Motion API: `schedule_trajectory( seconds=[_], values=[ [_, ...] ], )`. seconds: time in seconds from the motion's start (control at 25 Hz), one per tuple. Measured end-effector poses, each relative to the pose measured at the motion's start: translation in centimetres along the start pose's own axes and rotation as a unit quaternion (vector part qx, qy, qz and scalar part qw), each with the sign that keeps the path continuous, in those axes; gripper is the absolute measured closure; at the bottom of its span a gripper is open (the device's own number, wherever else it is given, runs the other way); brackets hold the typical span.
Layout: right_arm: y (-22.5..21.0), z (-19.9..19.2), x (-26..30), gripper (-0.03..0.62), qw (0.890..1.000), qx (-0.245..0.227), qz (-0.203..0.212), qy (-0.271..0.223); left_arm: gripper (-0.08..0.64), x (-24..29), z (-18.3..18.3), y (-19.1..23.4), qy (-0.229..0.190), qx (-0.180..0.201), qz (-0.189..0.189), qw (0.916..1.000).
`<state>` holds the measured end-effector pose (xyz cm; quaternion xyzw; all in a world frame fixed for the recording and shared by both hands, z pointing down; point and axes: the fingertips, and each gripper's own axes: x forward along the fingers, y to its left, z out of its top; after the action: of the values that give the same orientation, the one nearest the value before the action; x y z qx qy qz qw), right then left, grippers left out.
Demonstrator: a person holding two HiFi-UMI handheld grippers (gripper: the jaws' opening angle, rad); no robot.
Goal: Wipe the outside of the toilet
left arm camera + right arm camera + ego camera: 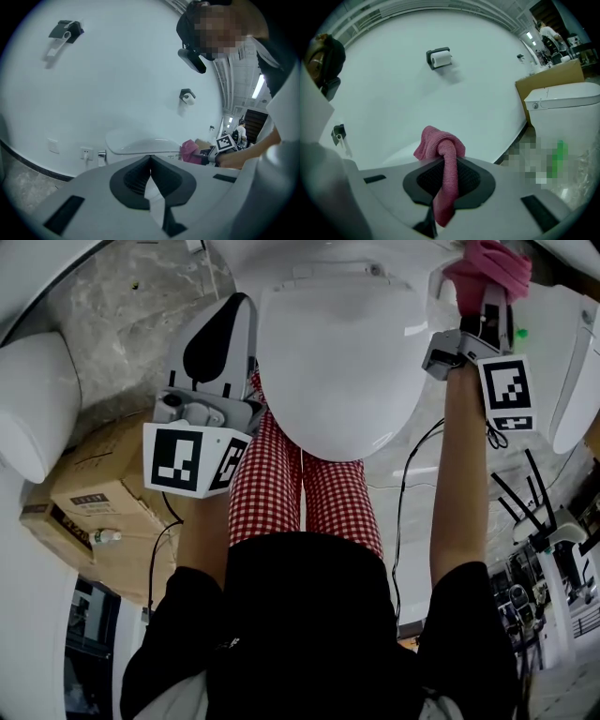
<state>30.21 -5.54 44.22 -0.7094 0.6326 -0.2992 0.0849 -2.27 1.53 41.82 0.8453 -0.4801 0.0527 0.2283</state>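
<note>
Clamped together, the right gripper's (449, 163) jaws pinch a pink cloth (439, 143), whose bunched end sticks out past the tips (a tail hangs back between them). The left gripper's (150, 158) jaws meet at their tips with nothing between them. From the head view, the cloth sits at the rear right side of the white toilet (337, 362), whose lid is down, and the left gripper hovers beside its left flank. A cardboard box (94, 488) lies on the floor further left.

Floor (122, 296): grey marbled stone, glossy.
Toilet (337, 352): white, lid closed, standing on the floor at centre.
Cardboard boxes (94, 488): brown, stacked on the floor near the toilet's left side.
</note>
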Motion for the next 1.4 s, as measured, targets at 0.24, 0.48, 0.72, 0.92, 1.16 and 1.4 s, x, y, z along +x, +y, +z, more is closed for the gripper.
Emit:
schedule_trajectory(
  seconds=[0.24,0.48,0.72,0.92,1.16,1.4],
  values=[
    [4.7,-1.5,-1.5,0.537,0.995,-0.077,0.059,0.009,0.551,-1.2,0.2,0.7,-0.007,-0.004,0.006,0.9999],
    [9.3,-3.6,-2.1,0.537,0.988,-0.097,0.118,0.020,0.551,-1.9,0.3,1.6,-0.011,-0.012,0.013,0.9998],
    [14.8,-6.3,-2.1,0.537,0.967,-0.134,0.214,0.037,0.551,-2.7,0.2,2.8,-0.011,-0.017,0.022,0.9995],
    [19.6,-11.3,-2.6,0.537,0.931,-0.197,0.295,0.088,0.551,-3.2,-0.2,4.1,-0.008,-0.020,0.033,0.9992],
    [23.7,-17.6,-3.7,0.537,0.891,-0.238,0.358,0.146,0.551,-3.5,-0.5,5.6,-0.008,-0.026,0.042,0.9987],
    [23.9,-20.9,-2.4,0.537,0.882,-0.252,0.360,0.168,0.551,-4.1,-1.0,7.1,-0.005,-0.030,0.050,0.9983]
  ],
)
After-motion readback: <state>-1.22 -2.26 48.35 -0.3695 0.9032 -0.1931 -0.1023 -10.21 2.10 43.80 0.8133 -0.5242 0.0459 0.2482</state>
